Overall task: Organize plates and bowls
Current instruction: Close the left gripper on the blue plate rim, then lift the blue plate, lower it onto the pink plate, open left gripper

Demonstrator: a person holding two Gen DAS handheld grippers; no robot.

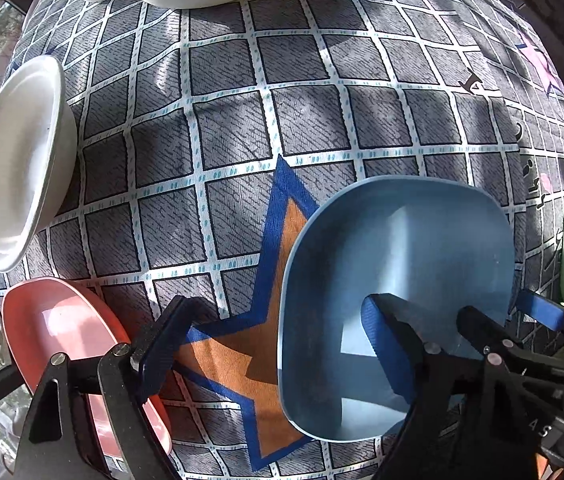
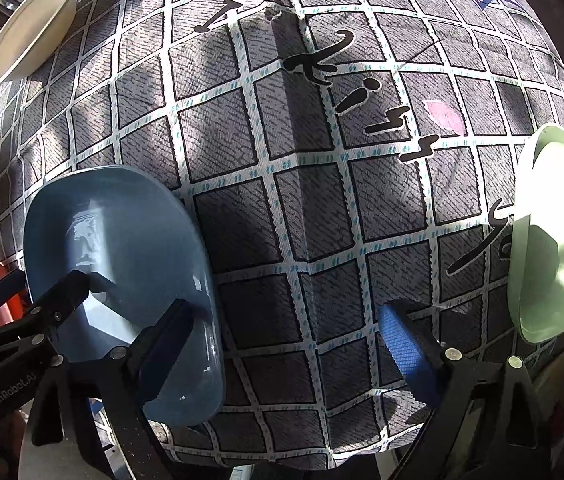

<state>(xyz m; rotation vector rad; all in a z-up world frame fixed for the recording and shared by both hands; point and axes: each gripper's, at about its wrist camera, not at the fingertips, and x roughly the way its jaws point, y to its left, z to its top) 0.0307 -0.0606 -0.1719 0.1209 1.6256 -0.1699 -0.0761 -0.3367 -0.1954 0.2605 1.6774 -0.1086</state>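
Overhead | checked tablecloth — sunlit | left gripper, right gripper — both spread wide, empty

Right gripper open above checked cloth, blue bowl at left, green bowl at right

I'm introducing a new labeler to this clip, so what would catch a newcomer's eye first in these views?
The blue bowl stands out, sitting near the table's front edge on the grey checked tablecloth, partly over its orange star print. Both grippers, left gripper and right gripper, hover open beside it. Around it sit a red bowl to the left, a pale green bowl to the right, and white bowls farther back.
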